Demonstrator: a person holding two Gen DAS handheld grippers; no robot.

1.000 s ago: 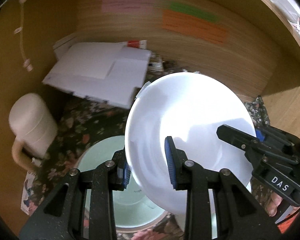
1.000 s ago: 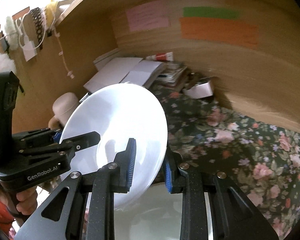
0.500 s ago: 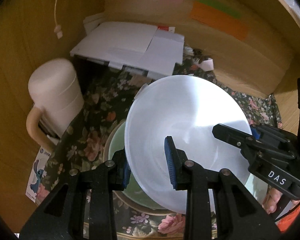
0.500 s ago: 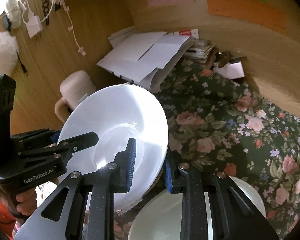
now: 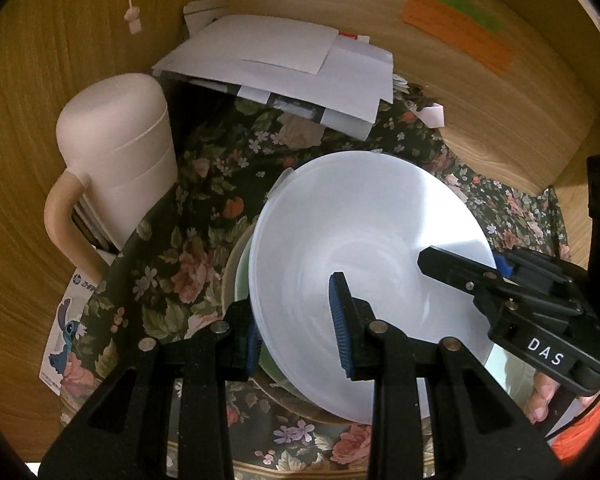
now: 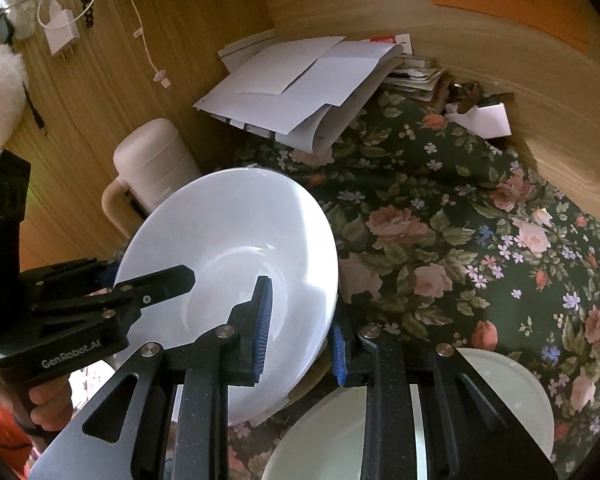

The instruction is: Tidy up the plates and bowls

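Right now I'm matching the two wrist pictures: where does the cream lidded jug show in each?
Left wrist: cream lidded jug at left, against the wooden wall.
Right wrist: upper left of centre, behind the white plate.
Shared landmark: the stack of white papers lies behind it in both.

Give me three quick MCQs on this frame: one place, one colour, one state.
1. Where is the cream mug?
A. by the wooden side wall
B. inside the bowl
C. on the paper stack

2. What colour is the dish under the white bowl?
A. red
B. pale green
C. black

3. How is the white bowl held?
A. lying free on the cloth
B. left tool only
C. both tools, right tool too

Answers: A, the mug stands beside the wall; B, the green dish peeks out under the bowl's edge; C, each tool straddles the rim.
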